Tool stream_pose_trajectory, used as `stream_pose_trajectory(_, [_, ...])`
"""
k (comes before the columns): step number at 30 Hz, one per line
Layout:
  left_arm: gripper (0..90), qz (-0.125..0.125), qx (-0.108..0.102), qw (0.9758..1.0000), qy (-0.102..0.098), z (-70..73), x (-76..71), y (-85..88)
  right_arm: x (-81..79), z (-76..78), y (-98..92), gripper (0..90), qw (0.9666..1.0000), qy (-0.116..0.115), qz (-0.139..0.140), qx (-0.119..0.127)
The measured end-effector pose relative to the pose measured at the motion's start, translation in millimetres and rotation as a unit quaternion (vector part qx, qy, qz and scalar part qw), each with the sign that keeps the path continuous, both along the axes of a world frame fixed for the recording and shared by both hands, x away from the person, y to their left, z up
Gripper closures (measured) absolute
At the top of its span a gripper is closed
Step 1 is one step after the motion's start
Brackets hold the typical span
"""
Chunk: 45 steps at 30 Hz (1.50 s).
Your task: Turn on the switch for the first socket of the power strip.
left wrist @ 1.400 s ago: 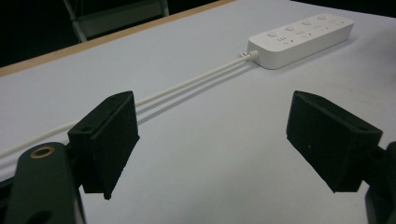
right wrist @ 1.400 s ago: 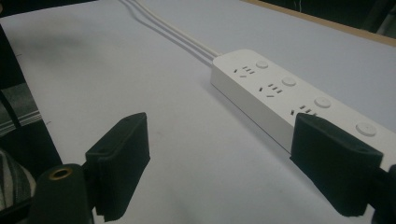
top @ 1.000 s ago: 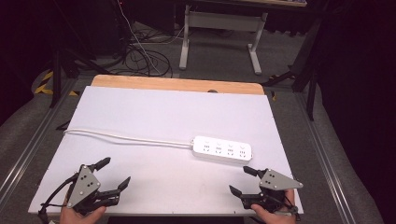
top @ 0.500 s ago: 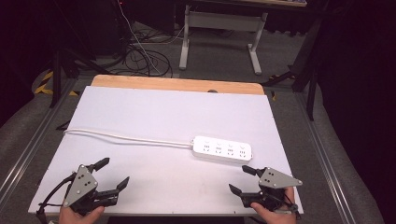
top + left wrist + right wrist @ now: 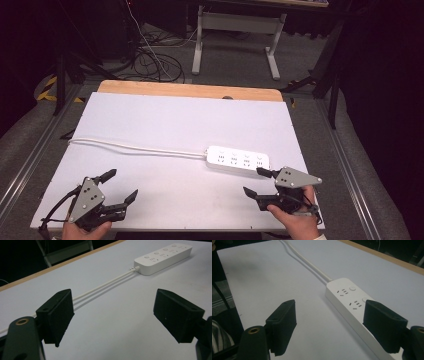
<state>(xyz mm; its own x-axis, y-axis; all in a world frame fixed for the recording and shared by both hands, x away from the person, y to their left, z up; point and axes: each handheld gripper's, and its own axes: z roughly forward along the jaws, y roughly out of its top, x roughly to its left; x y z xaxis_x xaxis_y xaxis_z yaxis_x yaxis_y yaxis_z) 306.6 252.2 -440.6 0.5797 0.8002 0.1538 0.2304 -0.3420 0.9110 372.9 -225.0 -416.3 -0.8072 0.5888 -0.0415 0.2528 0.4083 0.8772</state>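
White power strip (image 5: 238, 160) lying flat at centre right of the high view, on the white table (image 5: 165, 125), with 4 sockets facing up. White cord (image 5: 135, 148) running from its left end toward the left edge of the frame. Right gripper (image 5: 257, 181) at lower right, jaws wide with nothing between them, having just been closing a little; upper jaw tip just beside the strip's near right corner, contact not clear. In the right gripper view, strip (image 5: 352, 302) passing behind the right-hand jaw. Left gripper (image 5: 120, 186) at lower left, well apart from the strip, jaws wide and empty. In the left gripper view, strip (image 5: 163, 257) at upper right.
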Motion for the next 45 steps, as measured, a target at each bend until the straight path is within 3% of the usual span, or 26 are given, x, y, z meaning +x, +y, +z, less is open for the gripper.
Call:
stream_pose_trajectory(17, [17.2,-0.003,-0.002,1.0,0.006,-0.4,0.2,0.8,29.5,30.3,13.7,31.6,0.9999,0.005,0.011,-0.01])
stream_pose_trajectory(30, [17.3,-0.004,-0.002,1.0,0.005,-0.4,0.3,1.4,48.6,39.1,15.8,34.3,0.9998,0.012,0.007,-0.017])
stream_pose_trajectory(34, [17.3,-0.002,-0.005,1.0,0.006,-0.2,-0.7,1.2,54.5,39.2,19.2,45.7,0.9997,0.014,0.011,-0.017])
stream_pose_trajectory(35, [17.3,-0.001,-0.005,1.0,0.006,-0.2,-0.8,1.3,58.4,38.3,20.2,55.6,0.9996,0.018,0.016,-0.016])
stream_pose_trajectory(37, [17.3,-0.001,-0.001,1.0,0.005,-0.2,-1.0,1.9,60.5,38.1,20.7,60.6,0.9995,0.021,0.017,-0.016])
stream_pose_trajectory(38, [17.3,0.0,-0.001,1.0,0.005,-0.4,-1.5,2.0,65.4,38.3,21.2,71.9,0.9993,0.028,0.022,-0.012])
stream_pose_trajectory(40, [17.3,0.003,-0.006,1.0,0.007,-0.9,-2.6,2.3,68.2,38.6,21.9,74.5,0.9992,0.032,0.024,-0.01])
stream_pose_trajectory(41, [17.3,0.004,-0.006,1.0,0.007,-0.9,-3.3,2.9,73.7,39.1,24.4,82.6,0.9988,0.04,0.025,-0.013])
stream_pose_trajectory(42, [17.3,0.004,-0.002,1.0,0.005,-0.6,-3.9,3.8,73.7,39.1,24.4,82.6,0.9988,0.04,0.025,-0.013])
stream_pose_trajectory(43, [17.3,0.006,-0.003,1.0,0.005,-0.5,-4.8,4.2,78.5,39.0,28.1,88.3,0.9986,0.043,0.028,-0.016])
stream_pose_trajectory(45, [17.3,0.009,-0.003,1.0,0.004,-0.4,-6.5,4.8,80.5,38.8,30.1,89.9,0.9985,0.043,0.03,-0.018])
